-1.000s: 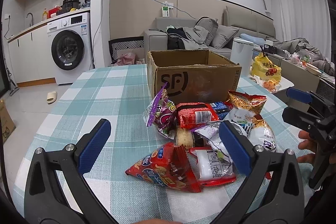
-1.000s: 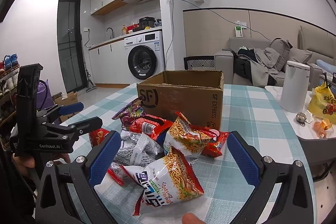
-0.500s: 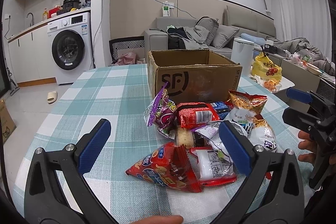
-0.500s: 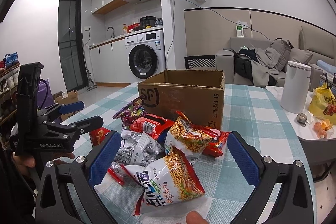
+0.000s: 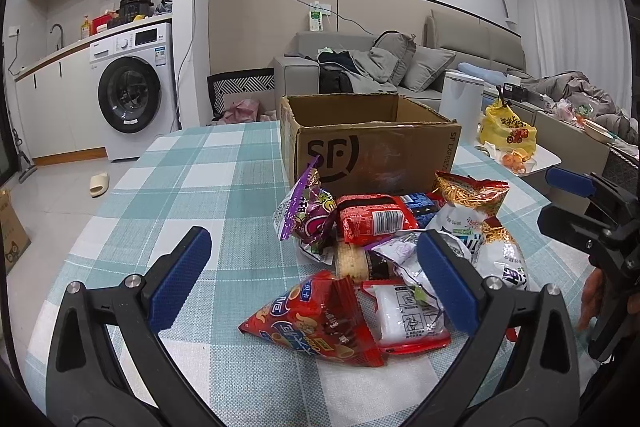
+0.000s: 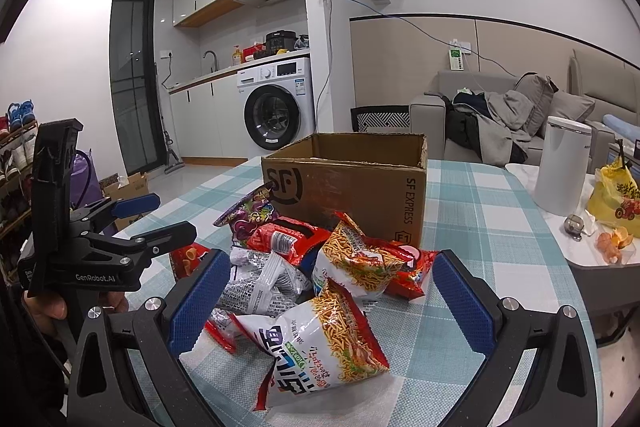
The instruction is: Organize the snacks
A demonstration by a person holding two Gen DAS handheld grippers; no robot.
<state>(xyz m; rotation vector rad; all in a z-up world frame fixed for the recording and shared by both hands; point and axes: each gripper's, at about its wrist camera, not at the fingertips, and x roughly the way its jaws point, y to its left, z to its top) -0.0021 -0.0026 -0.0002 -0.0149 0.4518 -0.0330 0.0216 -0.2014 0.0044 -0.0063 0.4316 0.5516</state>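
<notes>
A heap of snack packets lies on the checked tablecloth before an open cardboard box (image 5: 372,147) (image 6: 352,183). Nearest my left gripper (image 5: 312,279), which is open and empty, is a red triangular chip bag (image 5: 316,323), with a white and red packet (image 5: 404,315) beside it. A purple bag (image 5: 308,215) and a red packet (image 5: 372,219) lie closer to the box. My right gripper (image 6: 328,295) is open too, hovering over a white noodle bag (image 6: 320,335). Another noodle bag (image 6: 356,263) lies behind it. Each gripper shows in the other's view, the right gripper (image 5: 580,203) and the left gripper (image 6: 140,219).
The table (image 5: 192,179) has bare cloth on its left half. A white bin (image 6: 560,167) and a yellow bag (image 6: 616,199) stand on a side table at the right. A washing machine (image 5: 128,91) and a sofa (image 5: 392,63) are beyond.
</notes>
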